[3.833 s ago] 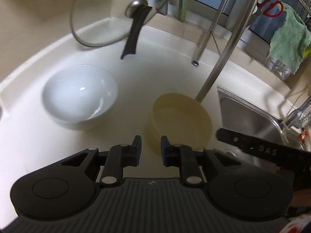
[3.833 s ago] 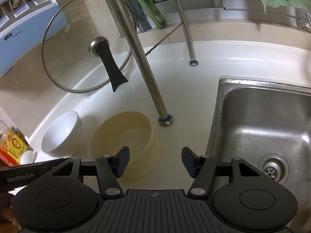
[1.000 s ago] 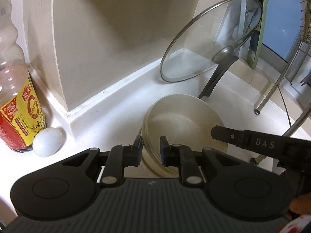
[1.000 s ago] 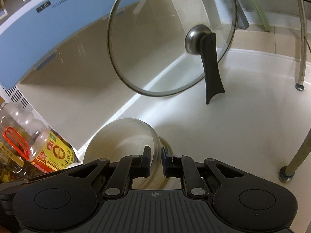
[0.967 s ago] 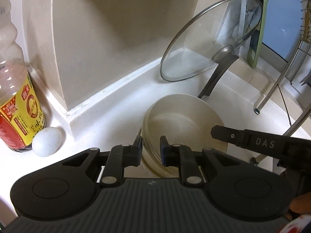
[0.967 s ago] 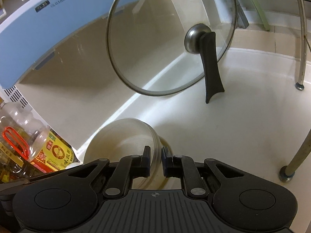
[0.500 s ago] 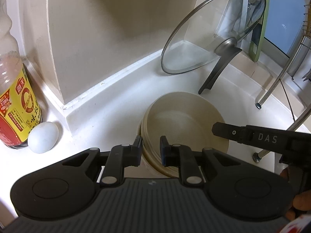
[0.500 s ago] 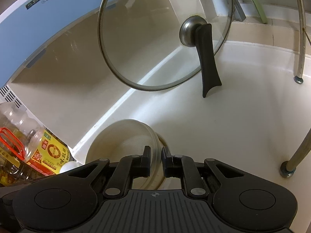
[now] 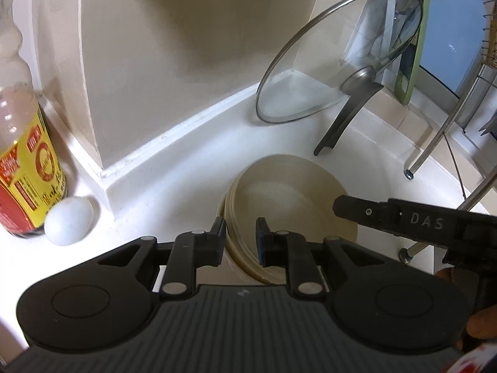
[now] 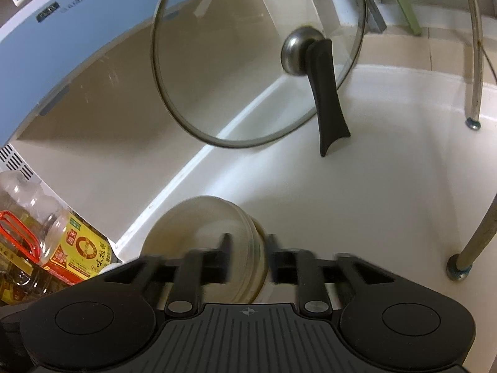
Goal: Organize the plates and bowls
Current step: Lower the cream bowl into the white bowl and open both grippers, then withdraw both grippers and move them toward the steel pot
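1. Right now I am keeping the left gripper (image 9: 239,236) pinching the near rim of the stacked bowls (image 9: 289,205); one pad is sitting outside the wall, the other inside.
2. Meanwhile my right gripper (image 10: 247,259) is letting go: its jaws have just been opening, and they are standing spread on either side of the far rim of the bowls (image 10: 211,233) without pressing on it. That view is blurred, so I am judging this cautiously.
3. I am reading the stack as resting on the white counter (image 9: 192,168), straight ahead of the left gripper and touching it, so the left hand is the nearer one for any next nudge; I expect the right one to back straight off the rim.
4. Left of the stack, I am seeing an egg (image 9: 69,220) beside a bottle (image 9: 25,168) with a red-and-yellow label in Chinese characters I cannot read.
5. On the right gripper's side arm I am reading "DAS".
6. Farther back, a glass lid (image 10: 257,62) is leaning against the wall.
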Demonstrator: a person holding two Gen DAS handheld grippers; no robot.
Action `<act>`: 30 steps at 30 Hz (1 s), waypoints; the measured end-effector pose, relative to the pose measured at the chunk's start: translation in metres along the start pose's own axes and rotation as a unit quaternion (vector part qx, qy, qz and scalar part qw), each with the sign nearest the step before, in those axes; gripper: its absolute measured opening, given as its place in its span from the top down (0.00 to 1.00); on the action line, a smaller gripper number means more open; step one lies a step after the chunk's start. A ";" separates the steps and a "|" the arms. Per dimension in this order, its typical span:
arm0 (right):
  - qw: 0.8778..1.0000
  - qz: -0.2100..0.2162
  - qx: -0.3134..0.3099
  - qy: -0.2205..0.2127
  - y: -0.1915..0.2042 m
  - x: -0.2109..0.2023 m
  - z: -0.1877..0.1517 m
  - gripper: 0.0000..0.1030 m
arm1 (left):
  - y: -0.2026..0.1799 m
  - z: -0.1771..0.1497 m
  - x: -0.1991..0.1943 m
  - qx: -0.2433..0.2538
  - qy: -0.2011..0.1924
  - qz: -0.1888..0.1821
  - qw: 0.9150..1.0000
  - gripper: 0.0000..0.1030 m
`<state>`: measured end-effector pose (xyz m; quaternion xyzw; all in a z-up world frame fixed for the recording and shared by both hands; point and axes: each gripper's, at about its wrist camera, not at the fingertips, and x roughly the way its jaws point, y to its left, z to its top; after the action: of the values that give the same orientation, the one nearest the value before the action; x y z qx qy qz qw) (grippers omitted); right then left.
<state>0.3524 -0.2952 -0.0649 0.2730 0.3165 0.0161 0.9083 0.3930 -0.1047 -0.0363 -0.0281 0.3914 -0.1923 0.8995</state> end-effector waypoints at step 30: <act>0.998 0.024 -0.052 -0.028 -0.033 -0.188 -0.085 0.29 | -0.048 -0.126 -0.150 0.055 -0.034 0.040 0.997 0.72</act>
<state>0.1479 -0.3193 -0.0306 0.2335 0.2832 0.0464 0.9290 0.1941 -0.0816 -0.0100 0.0305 0.3501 -0.1768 0.9194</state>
